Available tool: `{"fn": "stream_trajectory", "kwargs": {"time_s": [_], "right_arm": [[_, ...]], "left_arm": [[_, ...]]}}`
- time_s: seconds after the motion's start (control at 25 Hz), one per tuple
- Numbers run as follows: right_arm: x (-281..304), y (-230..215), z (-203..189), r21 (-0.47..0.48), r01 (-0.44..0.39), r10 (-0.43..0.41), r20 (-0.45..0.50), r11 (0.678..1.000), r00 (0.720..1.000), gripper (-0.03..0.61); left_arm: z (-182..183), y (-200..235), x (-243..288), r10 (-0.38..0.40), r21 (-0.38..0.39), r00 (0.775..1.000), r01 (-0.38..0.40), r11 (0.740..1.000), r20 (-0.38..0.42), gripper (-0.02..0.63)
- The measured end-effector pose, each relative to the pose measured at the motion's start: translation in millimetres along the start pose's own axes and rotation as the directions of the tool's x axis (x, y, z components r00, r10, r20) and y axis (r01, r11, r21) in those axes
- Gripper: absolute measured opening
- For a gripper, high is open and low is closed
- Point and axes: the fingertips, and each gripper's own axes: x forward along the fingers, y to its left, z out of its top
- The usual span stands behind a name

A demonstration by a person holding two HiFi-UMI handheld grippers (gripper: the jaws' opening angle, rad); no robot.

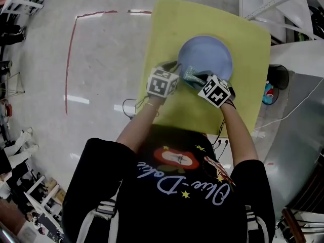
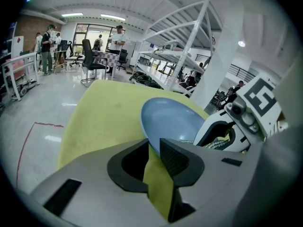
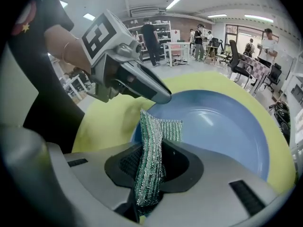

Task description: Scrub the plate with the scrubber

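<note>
A round blue plate [image 1: 205,54] lies on the yellow table [image 1: 167,24]. My left gripper [image 1: 174,69] is at its near left edge. In the left gripper view the plate [image 2: 173,119] rises tilted, and its rim runs in between the jaws of the left gripper [image 2: 151,151], which is shut on it. My right gripper [image 1: 196,79] comes in from the near right, shut on a green and silver striped scrubber [image 1: 191,74]. In the right gripper view the scrubber [image 3: 158,126] stands up between the jaws of the right gripper [image 3: 149,150], over the near edge of the plate [image 3: 222,126].
A red tape line [image 1: 71,49] marks the floor left of the table. White metal racks [image 1: 283,4] stand at the far right, a grey surface [image 1: 298,130] at the right. Cables [image 1: 129,105] hang at the table's near left corner. Chairs and people are far off.
</note>
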Motion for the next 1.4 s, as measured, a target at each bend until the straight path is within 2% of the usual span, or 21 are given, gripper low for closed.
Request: {"fn": "stream_trajectory", "kwargs": {"time_s": [0.2, 0.36, 0.48, 0.56, 0.68, 0.8, 0.92, 1.12, 1.4], "right_arm": [[-3.3, 5.3, 1.7, 0.026, -0.012, 0.012, 0.026, 1.000, 1.000, 0.069], [-7.1, 5.0, 4.5, -0.038, -0.036, 0.037, 0.032, 0.999, 0.999, 0.072], [-20.2, -7.0, 12.4, -0.056, -0.035, 0.040, 0.093, 0.998, 0.995, 0.071], [-30.4, -25.3, 16.5, -0.043, 0.000, 0.005, 0.118, 0.999, 0.993, 0.067], [-39.7, -58.4, 16.9, -0.059, 0.104, -0.097, 0.112, 0.993, 0.989, 0.067], [-45.2, -91.1, 15.7, -0.093, 0.233, -0.224, 0.098, 0.968, 0.970, 0.066], [-48.3, -113.2, 14.1, -0.082, 0.308, -0.300, 0.098, 0.948, 0.949, 0.064], [-44.5, -124.5, 0.6, -0.081, 0.339, -0.335, 0.064, 0.937, 0.940, 0.064], [-26.8, -111.5, -9.8, -0.089, 0.291, -0.292, -0.004, 0.953, 0.956, 0.069]], "left_arm": [[1.1, -1.9, -1.1, 0.004, -0.005, 1.000, -0.004, 1.000, 0.001, 0.067], [0.3, -2.1, 0.3, 0.006, -0.006, 1.000, -0.006, 1.000, -0.007, 0.067], [0.5, -2.6, 1.0, 0.007, -0.005, 1.000, -0.007, 1.000, -0.028, 0.069], [1.1, -3.0, 0.7, 0.013, 0.005, 0.999, -0.013, 1.000, -0.033, 0.071], [0.9, -3.5, 0.1, 0.024, 0.014, 0.999, -0.024, 1.000, -0.022, 0.071], [0.7, -2.1, 0.9, 0.028, 0.023, 0.999, -0.028, 0.999, -0.017, 0.071], [2.7, -2.0, 0.2, 0.034, 0.038, 0.999, -0.034, 0.999, -0.014, 0.071], [1.5, -2.4, 0.2, 0.039, 0.040, 0.999, -0.039, 0.998, -0.008, 0.066], [0.4, 0.2, -1.7, 0.033, 0.044, 0.999, -0.033, 0.998, -0.003, 0.066]]}}
